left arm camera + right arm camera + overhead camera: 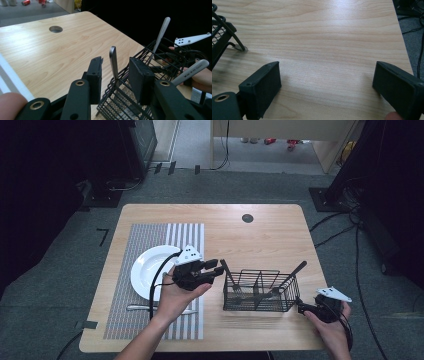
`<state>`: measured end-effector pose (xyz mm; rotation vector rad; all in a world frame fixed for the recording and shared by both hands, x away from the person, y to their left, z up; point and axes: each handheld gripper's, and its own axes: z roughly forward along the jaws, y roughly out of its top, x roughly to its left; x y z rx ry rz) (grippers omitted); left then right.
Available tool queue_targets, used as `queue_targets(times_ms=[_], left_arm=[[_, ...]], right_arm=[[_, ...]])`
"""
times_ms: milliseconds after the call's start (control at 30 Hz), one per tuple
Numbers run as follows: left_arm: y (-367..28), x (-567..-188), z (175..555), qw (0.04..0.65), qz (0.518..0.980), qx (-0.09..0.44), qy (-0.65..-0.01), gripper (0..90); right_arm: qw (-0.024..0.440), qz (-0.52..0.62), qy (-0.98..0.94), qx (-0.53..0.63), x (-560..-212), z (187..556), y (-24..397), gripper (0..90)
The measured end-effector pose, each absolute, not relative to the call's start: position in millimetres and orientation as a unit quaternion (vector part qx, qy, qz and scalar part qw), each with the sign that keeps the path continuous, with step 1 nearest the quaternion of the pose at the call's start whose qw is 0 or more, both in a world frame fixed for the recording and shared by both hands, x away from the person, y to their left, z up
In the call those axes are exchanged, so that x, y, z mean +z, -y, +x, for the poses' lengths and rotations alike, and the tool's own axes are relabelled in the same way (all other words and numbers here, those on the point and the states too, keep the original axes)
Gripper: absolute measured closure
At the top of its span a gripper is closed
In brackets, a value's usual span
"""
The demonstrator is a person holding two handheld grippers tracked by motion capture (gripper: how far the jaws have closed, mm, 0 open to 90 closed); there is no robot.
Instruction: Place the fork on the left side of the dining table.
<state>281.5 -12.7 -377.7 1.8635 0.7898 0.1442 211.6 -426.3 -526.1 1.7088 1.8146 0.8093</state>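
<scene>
A black wire cutlery caddy (260,290) stands on the wooden table (270,235), right of centre. A metal utensil handle (225,269) leans out of its left end and another handle (296,271) out of its right end. My left gripper (217,266) is at the caddy's left end. In the left gripper view its jaws (116,60) stand on either side of the upright handle (113,60), with a gap on both sides, so it is open. My right gripper (301,307) rests by the caddy's right end, its jaws (327,67) wide open over bare wood.
A white plate (147,270) sits on a striped placemat (150,235) at the left. A piece of cutlery (137,307) lies on the mat in front of the plate. A round cable hole (247,218) is near the table's far edge. Two more handles (162,27) (192,71) rise from the caddy (140,53).
</scene>
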Motion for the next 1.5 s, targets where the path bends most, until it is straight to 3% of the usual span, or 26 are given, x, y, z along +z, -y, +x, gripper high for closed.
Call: queue_targets(times_ms=[133, 333, 500, 667, 767, 1167, 1500], left_arm=[[16.1, -378.6, 284.0, 0.529, 0.78, 0.055, -0.33, 67.4], [18.8, -379.4, 291.7, 0.537, 0.78, 0.023, -0.32, 78.9], [20.6, -379.7, 296.0, 0.537, 0.778, 0.02, -0.324, 76.1], [21.5, -381.2, 298.5, 0.537, 0.777, 0.021, -0.328, 78.9], [21.1, -383.6, 302.8, 0.54, 0.772, 0.013, -0.334, 75.1], [22.9, -386.4, 306.2, 0.546, 0.773, -0.005, -0.324, 87.7], [20.2, -371.9, 300.3, 0.566, 0.767, 0.018, -0.304, 88.6]], right_arm=[[0.257, 0.63, -0.669, 0.298, -526.1, 211.6, 426.3, 7.7], [0.258, 0.629, -0.67, 0.298, -526.1, 211.7, 426.5, 7.7], [0.258, 0.629, -0.67, 0.299, -526.2, 211.7, 426.4, 7.7], [0.258, 0.629, -0.67, 0.299, -526.2, 211.7, 426.4, 7.7], [0.258, 0.629, -0.67, 0.298, -526.1, 211.7, 426.5, 7.7], [0.258, 0.63, -0.669, 0.299, -526.1, 211.6, 426.4, 7.8], [0.259, 0.63, -0.669, 0.299, -526.1, 211.7, 426.6, 7.9]])
